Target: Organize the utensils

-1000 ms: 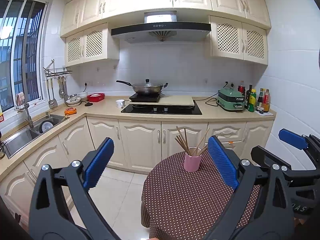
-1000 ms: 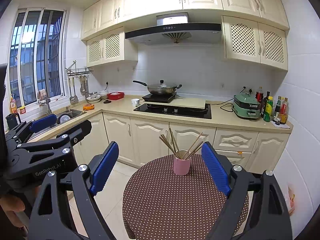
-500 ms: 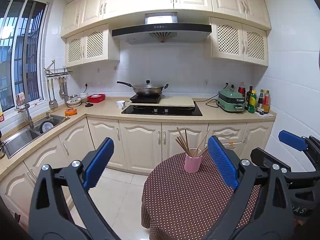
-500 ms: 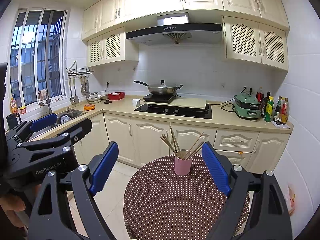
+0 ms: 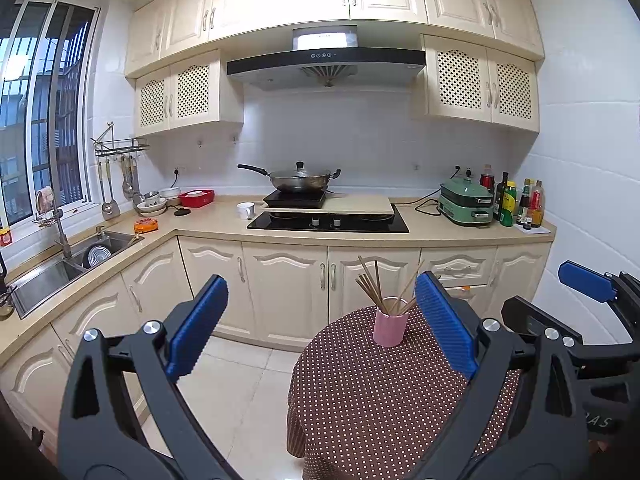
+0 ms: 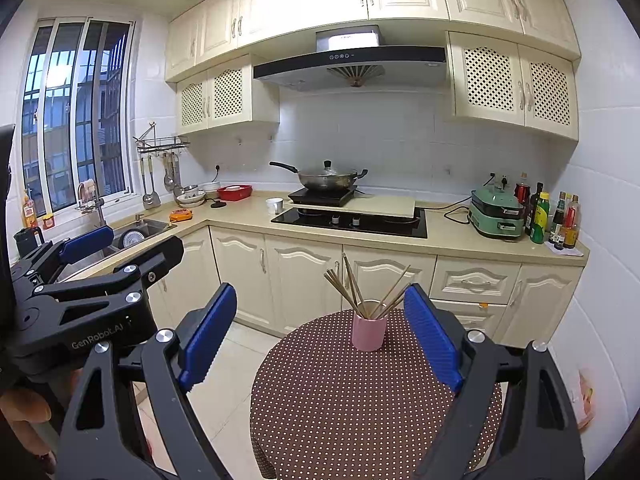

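Observation:
A pink cup (image 5: 390, 327) (image 6: 369, 331) stands upright on the far part of a round table with a brown dotted cloth (image 5: 380, 400) (image 6: 352, 408). Several wooden chopsticks (image 5: 374, 286) (image 6: 352, 286) fan out of it. My left gripper (image 5: 324, 320) hovers short of the table, wide open, nothing between its blue pads. My right gripper (image 6: 320, 328) is likewise open and empty, held back from the cup. Each gripper shows at the edge of the other's view.
Cream cabinets and a beige counter (image 5: 216, 224) run behind the table, with a hob and a wok (image 5: 298, 178), a green cooker (image 5: 466, 202), bottles (image 5: 516, 204), a sink (image 5: 60, 268) at left. Ladles hang on a wall rack (image 5: 120, 176). Tiled floor (image 5: 248, 392) lies left of the table.

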Motion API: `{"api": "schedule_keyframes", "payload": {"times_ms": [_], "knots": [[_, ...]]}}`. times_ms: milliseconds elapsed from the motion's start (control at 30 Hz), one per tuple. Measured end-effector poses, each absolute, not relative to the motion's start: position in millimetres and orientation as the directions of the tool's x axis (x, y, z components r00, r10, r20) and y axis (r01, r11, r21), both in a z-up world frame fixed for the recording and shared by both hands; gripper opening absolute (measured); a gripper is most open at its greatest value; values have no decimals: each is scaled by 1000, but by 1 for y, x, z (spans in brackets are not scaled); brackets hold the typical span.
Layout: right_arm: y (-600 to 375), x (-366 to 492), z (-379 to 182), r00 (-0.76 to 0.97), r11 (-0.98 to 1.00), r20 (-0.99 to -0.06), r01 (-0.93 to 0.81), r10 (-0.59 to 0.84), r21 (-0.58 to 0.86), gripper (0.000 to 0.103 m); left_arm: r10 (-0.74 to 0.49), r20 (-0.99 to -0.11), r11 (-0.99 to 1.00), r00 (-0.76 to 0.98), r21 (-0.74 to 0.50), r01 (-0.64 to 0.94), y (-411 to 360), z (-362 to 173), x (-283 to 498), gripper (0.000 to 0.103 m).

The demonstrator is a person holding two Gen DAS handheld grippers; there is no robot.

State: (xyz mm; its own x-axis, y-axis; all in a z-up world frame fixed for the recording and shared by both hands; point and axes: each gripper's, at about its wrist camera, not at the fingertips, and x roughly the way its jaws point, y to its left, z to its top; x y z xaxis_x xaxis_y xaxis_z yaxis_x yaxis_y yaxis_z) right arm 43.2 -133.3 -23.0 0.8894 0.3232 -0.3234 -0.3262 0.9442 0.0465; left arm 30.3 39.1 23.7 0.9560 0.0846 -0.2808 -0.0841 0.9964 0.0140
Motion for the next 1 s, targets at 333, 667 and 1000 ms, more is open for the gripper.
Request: {"api": "schedule_keyframes", "payload": {"times_ms": [333, 667, 1000], "knots": [[-135, 45, -23, 889, 943, -322, -328, 325, 46, 82, 89, -279, 996, 956, 16, -88, 39, 26, 31, 93], [-135, 45, -23, 889, 943, -322, -330, 326, 46, 82, 89, -277, 996, 957, 17, -88, 39, 26, 31, 93], [-137, 44, -23, 890, 943, -320, -328, 326, 48, 82, 87, -277, 996, 957, 16, -86, 39, 26, 32, 93]]}}
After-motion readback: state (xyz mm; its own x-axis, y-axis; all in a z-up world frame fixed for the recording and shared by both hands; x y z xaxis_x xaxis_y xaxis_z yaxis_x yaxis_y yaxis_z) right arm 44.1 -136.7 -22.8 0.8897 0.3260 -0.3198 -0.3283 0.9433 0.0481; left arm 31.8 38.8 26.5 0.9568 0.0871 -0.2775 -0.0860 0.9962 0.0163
